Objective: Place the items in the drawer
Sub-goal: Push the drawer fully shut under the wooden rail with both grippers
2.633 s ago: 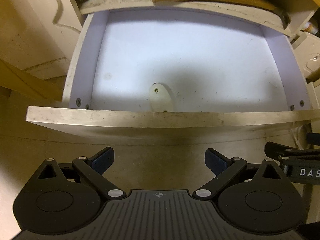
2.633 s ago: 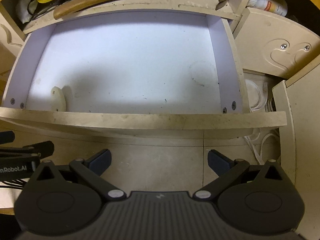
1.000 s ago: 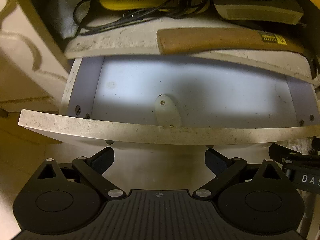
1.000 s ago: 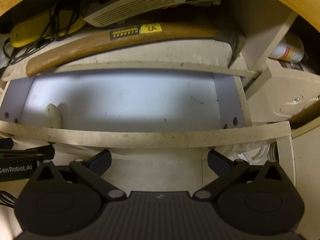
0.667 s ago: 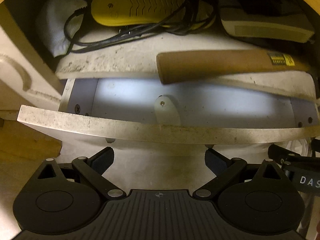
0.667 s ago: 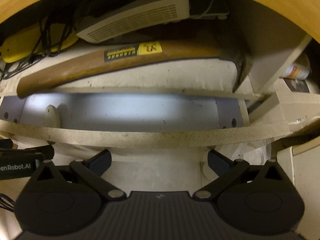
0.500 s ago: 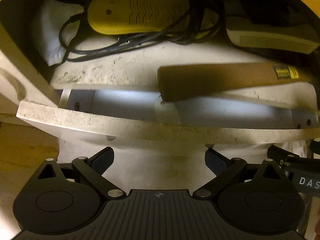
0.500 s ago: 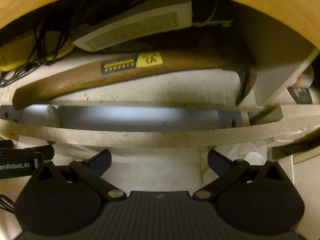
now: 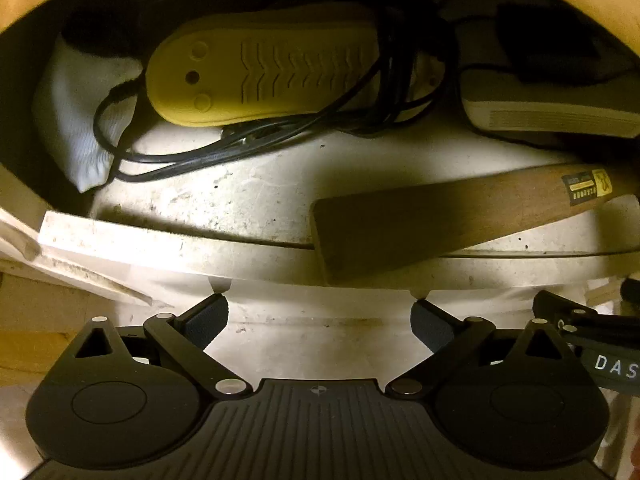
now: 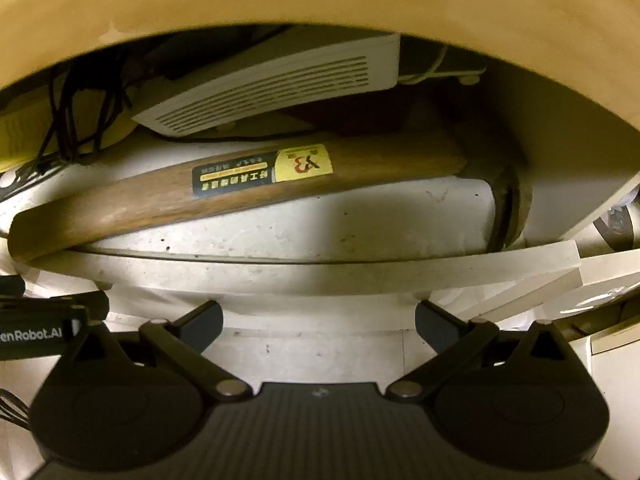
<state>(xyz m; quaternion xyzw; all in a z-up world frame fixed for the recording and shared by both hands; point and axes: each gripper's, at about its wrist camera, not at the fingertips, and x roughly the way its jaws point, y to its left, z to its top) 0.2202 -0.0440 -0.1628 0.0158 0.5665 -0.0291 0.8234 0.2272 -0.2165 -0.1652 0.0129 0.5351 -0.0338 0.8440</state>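
Observation:
The white drawer front (image 9: pixel 160 246) (image 10: pixel 320 272) stands close against the cabinet shelf; the drawer's inside is hidden. A hammer with a wooden handle (image 9: pixel 440 216) (image 10: pixel 240 188) lies on the shelf just above it, its metal head (image 10: pixel 508 208) at the right. My left gripper (image 9: pixel 319 318) is open and empty, its fingertips right at the drawer front. My right gripper (image 10: pixel 319 322) is also open and empty, just below the drawer front.
On the shelf behind the hammer lie a yellow slipper-shaped device (image 9: pixel 256 76) tangled in black cables (image 9: pixel 240 140), a white cloth (image 9: pixel 80 120) at the left and a white vented box (image 10: pixel 272 84). A wooden top edge (image 10: pixel 320 0) overhangs the shelf.
The drawer has slid in from wide open to nearly shut, and its bright inside is no longer visible. Both grippers have moved forward with it, staying open.

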